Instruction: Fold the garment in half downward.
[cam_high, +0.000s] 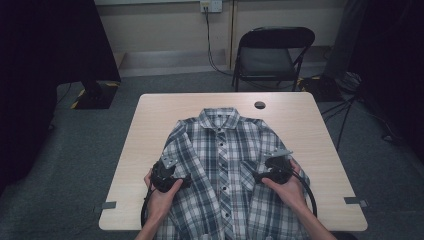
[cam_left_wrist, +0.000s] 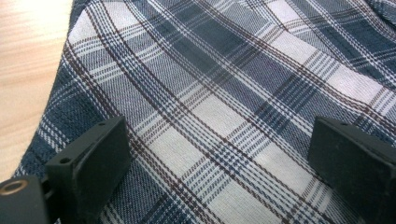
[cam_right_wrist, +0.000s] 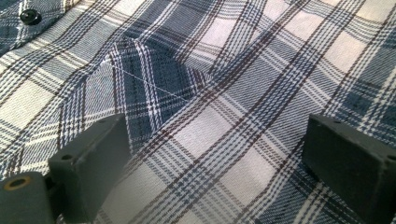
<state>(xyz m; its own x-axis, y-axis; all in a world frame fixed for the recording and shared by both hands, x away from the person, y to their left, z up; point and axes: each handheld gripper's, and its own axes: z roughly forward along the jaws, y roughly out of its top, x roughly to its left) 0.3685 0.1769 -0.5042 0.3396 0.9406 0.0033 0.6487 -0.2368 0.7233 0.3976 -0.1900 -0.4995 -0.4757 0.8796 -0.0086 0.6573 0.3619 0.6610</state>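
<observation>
Both our grippers, left and right, hung with jaws wide apart over the plaid shirt, which lay buttoned on the wooden table. Beyond stood a folding chair. Its hem ran off the picture's bottom edge.

Left tool jaws spread wide, right tool likewise, each gripped by a hand, pointing inward.

Dim, soft high view; sharp, bright close-ups
</observation>
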